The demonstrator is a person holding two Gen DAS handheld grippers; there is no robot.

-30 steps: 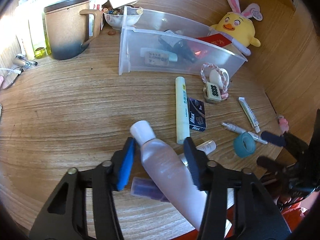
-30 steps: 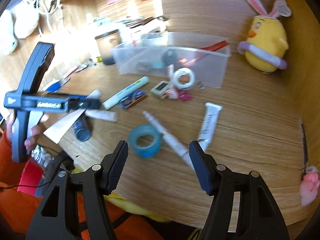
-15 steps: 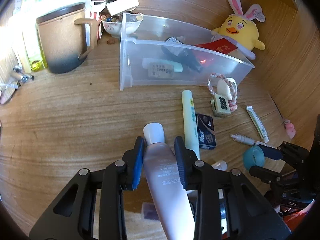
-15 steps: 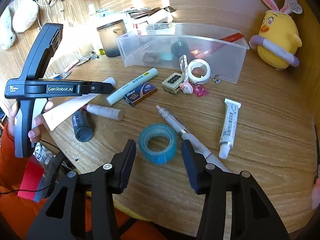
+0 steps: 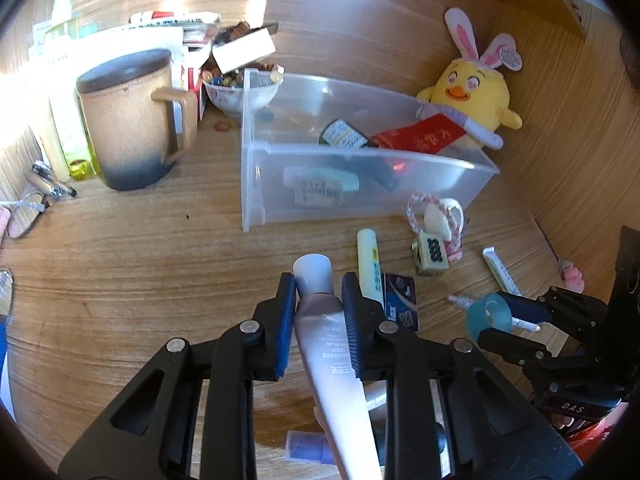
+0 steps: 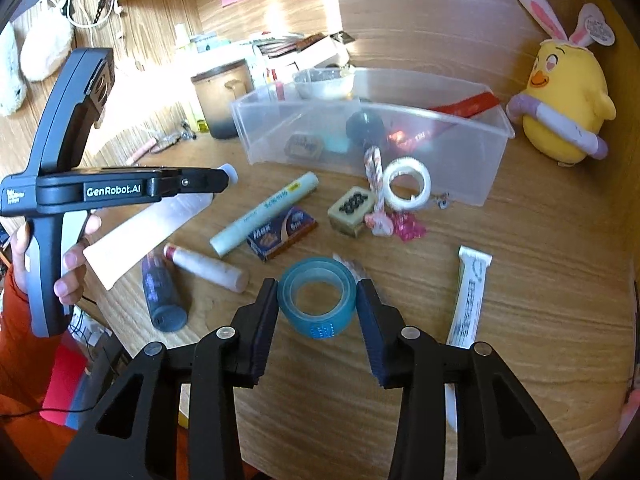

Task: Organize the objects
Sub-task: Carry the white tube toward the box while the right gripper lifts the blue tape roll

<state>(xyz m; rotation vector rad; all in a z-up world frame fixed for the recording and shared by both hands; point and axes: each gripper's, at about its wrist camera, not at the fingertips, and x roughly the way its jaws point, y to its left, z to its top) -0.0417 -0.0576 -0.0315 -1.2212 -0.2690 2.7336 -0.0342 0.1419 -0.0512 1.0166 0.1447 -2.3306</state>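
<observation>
Near the front edge of the table (image 6: 540,208), the left gripper (image 5: 319,312) pinches a pale pink tube (image 5: 332,360) just below its white cap; its fingers (image 5: 285,320) have just been closing and now press on both sides of the tube, which is lifted clear of the table surface with its flat end hanging toward the front edge. A person's hand (image 6: 68,256) grips the handle of that gripper. The right gripper (image 6: 318,312) holds its fingers (image 6: 264,320) on either side of a blue tape roll (image 6: 318,298); these fingers have also just been closing, and both pads sit against the roll's outer wall. The roll is at the front middle of the table. A clear plastic bin (image 5: 360,184) stands toward the back of the table, with a red envelope and small bottles inside. Between bin and tape roll lie a pale yellow stick (image 6: 264,214), a small dark box (image 6: 282,232) and a white tape roll (image 6: 406,182). A yellow plush chick (image 6: 564,108) sits at the back right corner.
</observation>
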